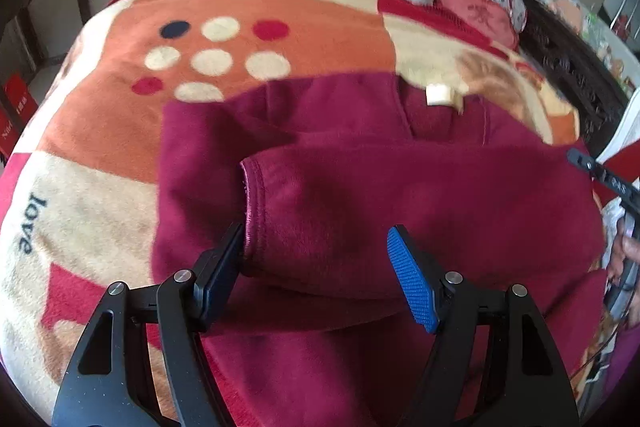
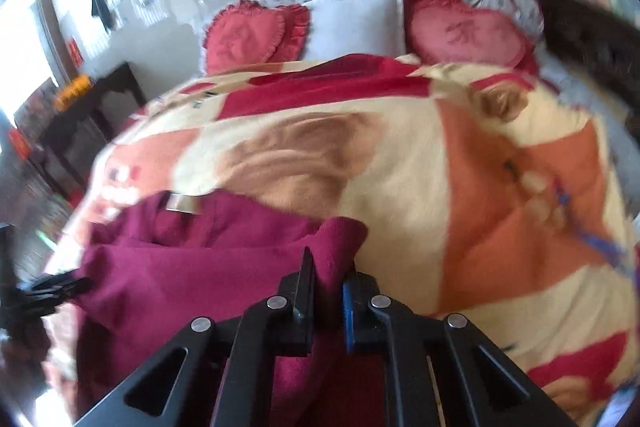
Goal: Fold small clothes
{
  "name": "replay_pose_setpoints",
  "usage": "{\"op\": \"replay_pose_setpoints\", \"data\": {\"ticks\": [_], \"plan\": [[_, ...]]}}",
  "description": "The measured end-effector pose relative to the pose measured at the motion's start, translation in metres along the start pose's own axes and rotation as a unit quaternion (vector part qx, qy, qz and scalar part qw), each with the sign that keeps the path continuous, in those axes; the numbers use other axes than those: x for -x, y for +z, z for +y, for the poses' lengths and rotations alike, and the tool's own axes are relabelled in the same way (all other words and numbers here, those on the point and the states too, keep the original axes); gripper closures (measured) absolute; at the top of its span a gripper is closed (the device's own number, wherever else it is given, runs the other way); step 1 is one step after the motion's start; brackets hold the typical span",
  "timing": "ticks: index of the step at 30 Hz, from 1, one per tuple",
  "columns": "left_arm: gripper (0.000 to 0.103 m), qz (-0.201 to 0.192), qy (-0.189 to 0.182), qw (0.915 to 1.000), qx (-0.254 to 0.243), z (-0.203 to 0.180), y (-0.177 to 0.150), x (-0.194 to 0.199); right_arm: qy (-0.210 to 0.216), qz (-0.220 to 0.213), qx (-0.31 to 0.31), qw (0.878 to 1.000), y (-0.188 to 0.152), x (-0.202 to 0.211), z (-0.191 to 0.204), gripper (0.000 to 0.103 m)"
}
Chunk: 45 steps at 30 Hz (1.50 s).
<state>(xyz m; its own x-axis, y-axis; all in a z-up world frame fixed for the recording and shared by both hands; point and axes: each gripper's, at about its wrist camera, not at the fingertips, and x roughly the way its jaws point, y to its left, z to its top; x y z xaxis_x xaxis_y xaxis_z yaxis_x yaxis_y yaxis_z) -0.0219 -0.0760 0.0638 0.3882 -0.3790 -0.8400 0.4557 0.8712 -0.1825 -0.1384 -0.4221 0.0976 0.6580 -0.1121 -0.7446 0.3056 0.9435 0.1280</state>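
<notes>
A small maroon fleece garment (image 1: 360,155) lies on a patterned blanket (image 1: 100,179) on a bed. One sleeve is folded across its body, with the cuff (image 1: 256,211) near my left gripper's left finger. My left gripper (image 1: 316,243) is open, its jaws wide apart just above the folded sleeve, holding nothing. In the right wrist view my right gripper (image 2: 328,267) is shut on a bunched part of the maroon garment (image 2: 192,267) at its right edge. A cream neck label (image 1: 438,95) shows at the collar, and also in the right wrist view (image 2: 182,203).
Red heart-shaped cushions (image 2: 464,35) and a white pillow (image 2: 356,23) lie at the head of the bed. A dark wooden headboard (image 1: 572,67) runs along the right. A dark side table (image 2: 84,123) stands left of the bed. The other gripper's tip (image 1: 604,175) shows at the right edge.
</notes>
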Motion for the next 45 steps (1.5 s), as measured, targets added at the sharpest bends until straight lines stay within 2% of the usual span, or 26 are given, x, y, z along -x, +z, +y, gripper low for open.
{"op": "replay_pose_setpoints", "data": {"ticks": [3,5,6,8,9,11,13,14,16,17,18,21,22,24,27,31,35,37,40,45], "plan": [[0.030,0.007,0.011,0.9999,-0.008,-0.003,-0.002,-0.012,-0.018,0.034,-0.006,0.999,-0.009,-0.028,-0.008,0.094],[0.030,0.004,0.010,0.9999,-0.009,-0.003,-0.001,-0.010,-0.002,0.034,-0.045,0.998,-0.011,-0.021,-0.018,0.091],[0.030,0.003,0.010,0.9999,-0.010,-0.002,-0.001,-0.009,0.005,0.030,-0.062,0.998,-0.012,-0.012,-0.022,0.078],[0.030,0.005,0.009,0.9999,-0.012,-0.001,-0.001,-0.008,0.008,0.016,-0.069,0.997,-0.016,0.011,-0.020,0.063],[0.030,0.005,0.009,0.9999,-0.011,-0.001,-0.001,-0.008,0.021,0.011,-0.061,0.998,-0.019,0.023,-0.015,0.062],[0.030,0.003,0.011,0.9999,-0.009,-0.001,-0.003,-0.008,0.045,0.019,-0.034,0.998,-0.026,0.037,-0.001,0.061],[0.030,0.000,0.014,0.9999,-0.007,-0.002,-0.006,-0.007,0.045,0.050,-0.001,0.998,-0.039,0.036,0.013,0.061],[0.030,-0.002,0.016,0.9999,-0.006,-0.002,-0.007,-0.007,0.033,0.068,0.012,0.997,-0.045,0.029,0.018,0.061],[0.030,0.001,0.014,0.9999,-0.002,-0.003,-0.010,-0.002,-0.022,0.095,0.042,0.994,-0.061,0.009,0.022,0.062],[0.030,0.003,0.010,0.9999,0.001,-0.002,-0.012,0.003,-0.033,0.102,0.045,0.993,-0.067,0.003,0.022,0.062],[0.030,0.003,0.005,1.0000,0.002,-0.001,-0.014,0.010,-0.027,0.105,0.033,0.994,-0.070,0.001,0.019,0.062],[0.030,-0.001,-0.005,1.0000,0.001,0.003,-0.024,0.036,0.012,0.075,-0.027,0.997,-0.068,0.031,0.006,0.061],[0.030,-0.001,-0.009,1.0000,0.001,0.005,-0.029,0.046,0.031,0.058,-0.042,0.997,-0.068,0.050,0.001,0.061],[0.030,0.006,-0.019,0.9998,0.006,0.011,-0.046,0.065,0.064,0.046,-0.057,0.995,-0.072,0.076,-0.005,0.050],[0.030,0.032,-0.035,0.9988,0.014,0.014,-0.074,0.082,0.115,0.049,-0.062,0.990,-0.082,0.108,-0.011,0.039],[0.030,0.065,-0.052,0.9964,0.017,0.010,-0.119,0.101,0.092,0.065,-0.042,0.993,-0.112,0.134,-0.017,0.037],[0.030,0.118,-0.087,0.9883,0.042,0.001,-0.163,0.107,0.084,0.081,-0.053,0.992,-0.144,0.130,-0.035,0.036],[0.030,0.128,-0.099,0.9851,0.057,-0.004,-0.177,0.110,0.093,0.084,-0.072,0.989,-0.156,0.121,-0.044,0.036],[0.030,0.135,-0.115,0.9812,0.076,-0.013,-0.191,0.114,0.108,0.079,-0.089,0.987,-0.166,0.109,-0.051,0.036],[0.030,0.159,-0.158,0.9692,0.102,-0.030,-0.201,0.108,0.145,0.074,-0.098,0.982,-0.170,0.096,-0.050,0.036]]}}
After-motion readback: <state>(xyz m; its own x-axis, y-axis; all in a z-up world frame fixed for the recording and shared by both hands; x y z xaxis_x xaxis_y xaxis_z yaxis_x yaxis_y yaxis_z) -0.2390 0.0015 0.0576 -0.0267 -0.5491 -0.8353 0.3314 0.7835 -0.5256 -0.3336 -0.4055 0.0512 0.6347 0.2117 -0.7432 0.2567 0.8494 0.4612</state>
